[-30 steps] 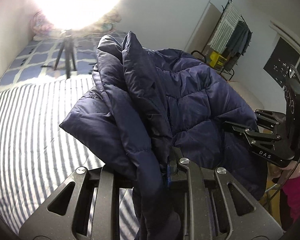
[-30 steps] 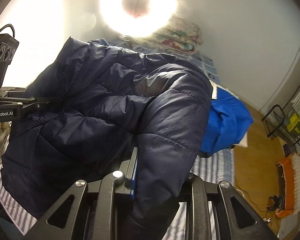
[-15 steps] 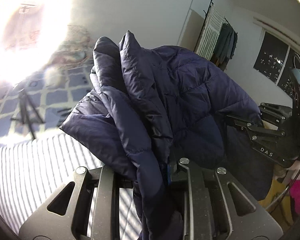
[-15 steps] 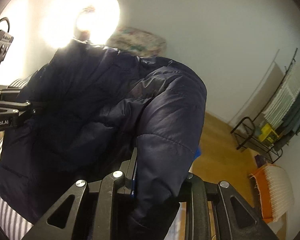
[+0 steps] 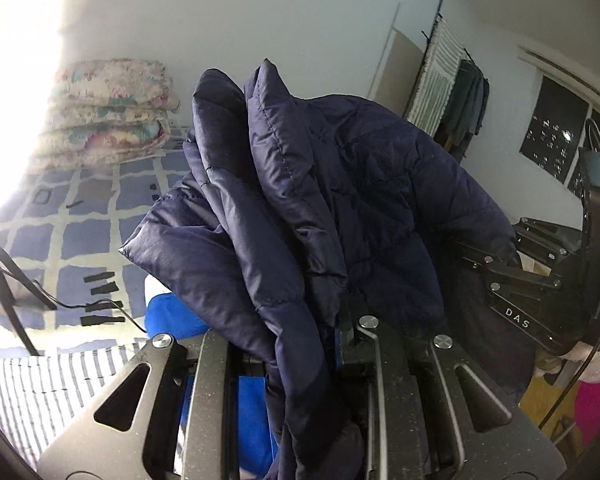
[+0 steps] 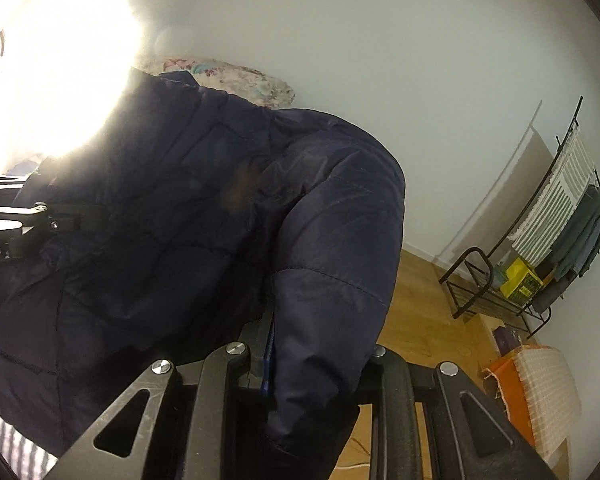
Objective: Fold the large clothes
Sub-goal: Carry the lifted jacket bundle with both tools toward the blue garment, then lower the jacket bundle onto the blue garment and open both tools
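My left tongs (image 5: pixel 300 344) pinch the puffy dark blue jacket (image 5: pixel 340 200), and my right tongs (image 6: pixel 300 356) pinch it too, up in the air. Only the left view shows blue cloth (image 5: pixel 168 316) and folded blankets (image 5: pixel 108 108); only the right shows the orange basket (image 6: pixel 536 392).

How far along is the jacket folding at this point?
Early to middle. Done: the navy jacket is picked up, bunched and doubled over in the air above the bed. In hand: the left gripper and right gripper are each shut on a part of it. Left: laying it flat on the bed and making neat folds; none shows yet. A blue garment lies beneath.
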A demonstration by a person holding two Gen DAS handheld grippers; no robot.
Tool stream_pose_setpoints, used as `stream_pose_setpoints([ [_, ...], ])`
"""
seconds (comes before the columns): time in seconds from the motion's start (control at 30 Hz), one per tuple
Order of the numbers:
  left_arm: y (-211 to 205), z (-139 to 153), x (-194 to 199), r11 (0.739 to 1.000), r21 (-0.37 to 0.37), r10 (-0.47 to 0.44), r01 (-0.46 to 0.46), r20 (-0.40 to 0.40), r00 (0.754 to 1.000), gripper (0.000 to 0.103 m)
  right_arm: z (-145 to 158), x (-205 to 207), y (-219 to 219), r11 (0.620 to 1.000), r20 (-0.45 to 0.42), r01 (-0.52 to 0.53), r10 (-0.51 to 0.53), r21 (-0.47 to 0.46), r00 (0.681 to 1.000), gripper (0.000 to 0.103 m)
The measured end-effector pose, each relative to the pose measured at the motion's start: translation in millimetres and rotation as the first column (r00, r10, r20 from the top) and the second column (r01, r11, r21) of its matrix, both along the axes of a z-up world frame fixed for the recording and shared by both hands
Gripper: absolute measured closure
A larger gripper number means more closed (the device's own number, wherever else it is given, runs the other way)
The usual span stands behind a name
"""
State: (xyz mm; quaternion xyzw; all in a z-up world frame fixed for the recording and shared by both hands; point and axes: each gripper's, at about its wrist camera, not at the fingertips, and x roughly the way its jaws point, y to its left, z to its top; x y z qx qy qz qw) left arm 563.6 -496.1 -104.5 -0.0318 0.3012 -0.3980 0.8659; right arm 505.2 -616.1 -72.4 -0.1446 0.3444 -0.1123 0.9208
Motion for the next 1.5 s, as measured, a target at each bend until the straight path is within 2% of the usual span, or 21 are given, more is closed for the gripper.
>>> stream_pose_setpoints([
  [0.2, -9.0, -31.3, 26.7, 0.999, 0.02, 0.03, -0.029, -0.06, 0.998, 0.084, -23.8, 27.5, -6.7, 1.0, -0.038, -0.01, 0.011, 0.018, 0.999, 0.081],
  [0.3, -10.5, -45.4, 38.8, 0.999, 0.038, 0.038, -0.035, -0.096, 0.995, 0.084, -36.1, 38.9, -15.6, 0.998, -0.053, -0.004, 0.008, 0.063, 0.999, 0.08],
  [0.4, -8.1, -56.0, 49.4, 0.998, 0.053, 0.042, -0.036, -0.122, 0.992, 0.079, -49.2, 49.1, -31.9, 0.994, -0.077, 0.019, -0.011, 0.105, 0.997, 0.076],
  [0.5, -5.7, -60.5, 52.2, 0.997, 0.06, 0.05, -0.042, -0.13, 0.99, 0.072, -60.3, 55.5, -53.8, 0.989, -0.114, 0.044, -0.028, 0.144, 0.993, 0.059],
  [0.53, -4.5, -62.0, 52.8, 0.997, 0.062, 0.055, -0.047, -0.131, 0.99, 0.07, -64.7, 59.7, -63.6, 0.989, -0.127, 0.054, -0.036, 0.14, 0.991, 0.051],
  [0.57, -4.2, -64.0, 54.1, 0.997, 0.061, 0.055, -0.047, -0.135, 0.989, 0.07, -66.3, 58.8, -65.8, 0.991, -0.133, 0.068, -0.053, 0.118, 0.99, 0.04],
  [0.63, -2.8, -64.7, 54.6, 0.995, 0.073, 0.071, -0.062, -0.14, 0.988, 0.059, -70.8, 53.3, -69.8, 0.994, -0.133, 0.097, -0.089, 0.054, 0.987, 0.031],
  [0.67, -0.9, -64.5, 54.2, 0.994, 0.08, 0.084, -0.074, -0.133, 0.988, 0.056, -73.1, 48.7, -69.1, 0.994, -0.136, 0.104, -0.097, 0.04, 0.986, 0.03],
  [0.73, 3.2, -64.4, 53.0, 0.99, 0.095, 0.111, -0.1, -0.119, 0.987, 0.042, -73.7, 42.8, -72.7, 0.991, -0.145, 0.123, -0.116, 0.044, 0.983, 0.03],
  [0.83, 11.3, -67.1, 53.2, 0.984, 0.121, 0.144, -0.13, -0.122, 0.982, 0.036, -72.6, 34.6, -74.7, 0.99, -0.136, 0.137, -0.13, 0.042, 0.982, 0.027],
  [0.87, 11.9, -69.5, 53.1, 0.978, 0.152, 0.158, -0.14, -0.117, 0.98, 0.035, -71.5, 31.9, -73.4, 0.989, -0.134, 0.144, -0.138, 0.036, 0.981, 0.026],
  [1.03, 7.3, -81.5, 40.8, 0.948, 0.275, 0.182, -0.162, -0.05, 0.982, 0.032, -71.2, 22.7, -76.1, 0.982, -0.151, 0.178, -0.166, 0.066, 0.974, 0.021],
  [1.13, 5.0, -83.9, 37.1, 0.938, 0.304, 0.186, -0.167, -0.035, 0.982, 0.031, -76.1, 8.1, -82.6, 0.974, -0.159, 0.212, -0.197, 0.078, 0.967, 0.021],
  [1.23, 1.7, -81.7, 33.0, 0.926, 0.332, 0.19, -0.178, -0.004, 0.982, 0.031, -74.7, -16.8, -93.1, 0.957, -0.13, 0.256, -0.238, 0.139, 0.962, 0.022],
  [1.3, 0.0, -83.1, 30.6, 0.92, 0.349, 0.187, -0.179, 0.009, 0.982, 0.031, -71.0, -41.1, -99.0, 0.946, -0.078, 0.222, -0.21, 0.237, 0.975, 0.025],
  [1.33, 0.1, -83.8, 30.6, 0.919, 0.352, 0.185, -0.176, 0.009, 0.983, 0.031, -73.9, -48.3, -101.5, 0.943, -0.084, 0.225, -0.211, 0.244, 0.974, 0.025],
  [1.43, 1.7, -81.8, 31.7, 0.927, 0.336, 0.185, -0.169, -0.017, 0.983, 0.03, -89.9, -56.5, -104.1, 0.95, -0.164, 0.26, -0.233, 0.171, 0.959, 0.025],
  [1.5, 3.1, -77.6, 25.7, 0.922, 0.338, 0.2, -0.189, 0.003, 0.98, 0.031, -86.6, -66.3, -102.3, 0.949, -0.152, 0.278, -0.256, 0.149, 0.955, 0.026],
])
